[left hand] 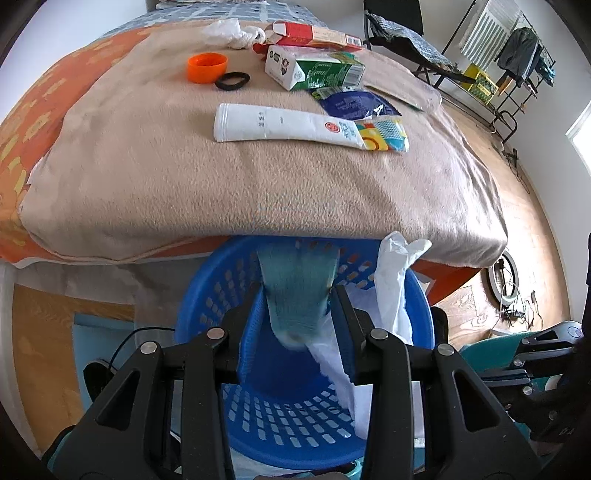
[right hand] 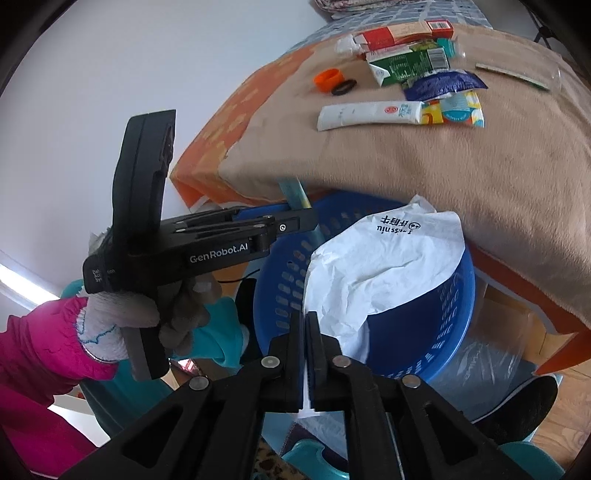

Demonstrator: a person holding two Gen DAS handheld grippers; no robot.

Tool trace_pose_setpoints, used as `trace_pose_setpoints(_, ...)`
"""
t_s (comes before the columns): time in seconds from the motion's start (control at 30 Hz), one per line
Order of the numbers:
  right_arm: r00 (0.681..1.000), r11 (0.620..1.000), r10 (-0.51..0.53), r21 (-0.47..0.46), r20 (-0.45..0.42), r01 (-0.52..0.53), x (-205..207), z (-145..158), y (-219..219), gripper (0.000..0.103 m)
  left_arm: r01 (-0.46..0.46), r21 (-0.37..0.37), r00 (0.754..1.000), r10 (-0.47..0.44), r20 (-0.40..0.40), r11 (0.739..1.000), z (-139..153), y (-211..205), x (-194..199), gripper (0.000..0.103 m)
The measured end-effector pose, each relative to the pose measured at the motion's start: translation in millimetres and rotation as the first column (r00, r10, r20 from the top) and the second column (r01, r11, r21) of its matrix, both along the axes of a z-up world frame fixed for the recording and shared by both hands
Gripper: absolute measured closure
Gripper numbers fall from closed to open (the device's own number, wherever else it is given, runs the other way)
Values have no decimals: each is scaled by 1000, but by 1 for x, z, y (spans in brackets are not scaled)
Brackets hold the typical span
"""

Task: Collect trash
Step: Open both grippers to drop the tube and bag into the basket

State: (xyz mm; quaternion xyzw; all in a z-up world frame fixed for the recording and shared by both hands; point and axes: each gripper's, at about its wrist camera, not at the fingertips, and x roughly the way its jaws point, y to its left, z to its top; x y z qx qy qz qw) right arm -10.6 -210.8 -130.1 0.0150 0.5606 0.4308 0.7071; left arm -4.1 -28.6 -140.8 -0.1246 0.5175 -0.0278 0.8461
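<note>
My left gripper (left hand: 297,295) holds a teal wrapper (left hand: 295,288) between its fingers, over the blue perforated basket (left hand: 207,295). The wrapper looks blurred. The left gripper also shows in the right wrist view (right hand: 299,216), held level above the basket (right hand: 458,306). My right gripper (right hand: 305,325) is shut on the edge of a white plastic bag (right hand: 384,266) that lines the basket; the bag also shows in the left wrist view (left hand: 395,284). On the tan blanket (left hand: 184,166) lie a white tube (left hand: 280,127), a green-white carton (left hand: 314,72), a red box (left hand: 317,35), a blue packet (left hand: 354,103) and an orange cap (left hand: 206,67).
A black hair tie (left hand: 232,80), a colourful wrapper (left hand: 384,134) and a white crumpled bag (left hand: 232,31) also lie on the blanket. The basket sits against the bed's near edge. A folding chair and a clothes rack (left hand: 517,55) stand on the wood floor to the right.
</note>
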Motion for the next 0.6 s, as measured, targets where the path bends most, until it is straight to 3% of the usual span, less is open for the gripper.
trace_pose_setpoints(0.07, 1000, 1000, -4, -12, -5, 4, 0, -2, 0, 98, -4, -1, 1000, 4, -5, 1000, -1, 1, 1, 66)
trace_pose_setpoints(0.13, 1000, 1000, -14, -24, -10, 13, 2, -4, 0, 83, -9, -1, 1000, 9, -8, 1000, -1, 3, 1, 65)
trace_pose_setpoints(0.2, 1000, 999, -29, -33, -13, 28, 3, -5, -1, 77, -14, -2, 1000, 14, -9, 1000, -1, 4, 1, 50)
trace_pose_setpoints(0.4, 998, 997, -56, -59, 1, 56, 5, -6, -4, 65, -15, -2, 1000, 15, 0, 1000, 2, 5, 0, 49)
trace_pose_setpoints(0.5, 997, 995, -71, -67, 12, 71, 6, -5, -5, 50, -14, 0, 1000, 14, 2, 1000, 2, 4, 0, 49)
trace_pose_setpoints(0.6, 996, 994, -80, -73, 26, 82, 6, -3, -7, 49, -11, 4, 1000, 11, 7, 1000, 5, 4, 0, 49)
